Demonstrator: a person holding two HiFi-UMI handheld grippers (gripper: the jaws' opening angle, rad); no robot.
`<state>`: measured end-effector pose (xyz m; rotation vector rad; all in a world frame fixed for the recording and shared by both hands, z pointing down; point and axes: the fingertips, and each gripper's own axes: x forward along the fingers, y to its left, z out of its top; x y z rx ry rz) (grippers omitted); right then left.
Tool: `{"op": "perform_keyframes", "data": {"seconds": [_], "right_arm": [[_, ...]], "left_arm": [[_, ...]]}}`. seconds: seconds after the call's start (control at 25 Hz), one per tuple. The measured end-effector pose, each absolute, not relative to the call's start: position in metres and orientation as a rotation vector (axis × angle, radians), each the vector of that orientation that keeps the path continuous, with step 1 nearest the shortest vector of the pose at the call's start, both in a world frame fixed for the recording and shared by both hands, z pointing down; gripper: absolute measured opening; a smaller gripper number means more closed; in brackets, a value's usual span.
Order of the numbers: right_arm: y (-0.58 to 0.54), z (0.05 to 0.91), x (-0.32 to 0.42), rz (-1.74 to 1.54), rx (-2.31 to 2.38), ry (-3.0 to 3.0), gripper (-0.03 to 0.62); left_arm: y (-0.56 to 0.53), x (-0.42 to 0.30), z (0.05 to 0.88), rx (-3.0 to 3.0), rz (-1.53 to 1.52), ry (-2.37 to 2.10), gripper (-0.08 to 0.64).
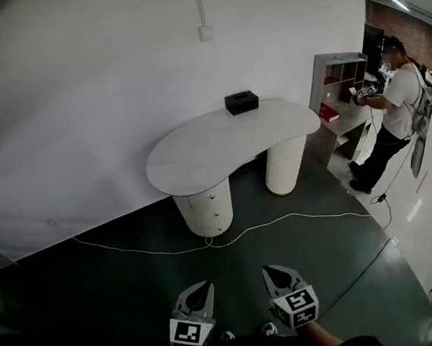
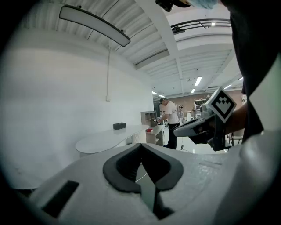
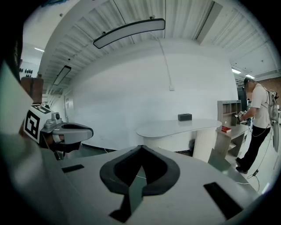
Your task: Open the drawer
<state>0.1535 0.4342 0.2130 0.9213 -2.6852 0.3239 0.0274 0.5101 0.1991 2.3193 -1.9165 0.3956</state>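
Observation:
A white kidney-shaped table [image 1: 221, 149] stands against the wall on two round pedestals. The left pedestal [image 1: 203, 208] is a stack of drawers with small knobs, all closed. My left gripper [image 1: 206, 286] and right gripper [image 1: 272, 271] are side by side low in the head view, well short of the table, both shut and empty. In the left gripper view the left gripper [image 2: 141, 145] has its jaws together, with the table [image 2: 109, 138] far ahead. The right gripper [image 3: 141, 147] is likewise closed in its own view, the table [image 3: 175, 128] to its right.
A black box [image 1: 241, 101] sits at the table's back edge. A white cable [image 1: 281, 219] snakes over the dark floor before the pedestals. At the right a person [image 1: 392, 109] stands at a grey shelf unit [image 1: 336, 96].

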Motion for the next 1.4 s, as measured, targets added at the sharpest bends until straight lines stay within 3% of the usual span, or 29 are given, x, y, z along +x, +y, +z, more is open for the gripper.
{"op": "perform_keyframes", "data": {"seconds": [0.68,0.72,0.76,0.84,0.88,1.12,1.4], "right_arm": [[0.404,0.223,0.199,0.317,0.823,-2.726,0.005],[0.402,0.226,0.202,0.326,0.818,-2.722,0.049],[0.401,0.229,0.204,0.336,0.811,-2.717,0.124],[0.398,0.236,0.206,0.350,0.801,-2.706,0.144],[0.396,0.239,0.205,0.355,0.796,-2.701,0.144],[0.366,0.260,0.183,0.377,0.790,-2.672,0.153],[0.297,0.264,0.109,0.372,0.860,-2.650,0.150]], "left_arm": [[0.495,0.075,0.221,2.225,0.268,-2.048,0.022],[0.496,0.078,0.223,2.221,0.263,-2.048,0.023],[0.497,0.081,0.227,2.211,0.262,-2.043,0.036],[0.498,0.083,0.235,2.181,0.278,-2.021,0.149],[0.496,0.083,0.240,2.163,0.290,-2.010,0.170],[0.469,0.063,0.260,2.128,0.309,-1.976,0.201],[0.403,-0.017,0.275,2.151,0.332,-1.919,0.206]]}}
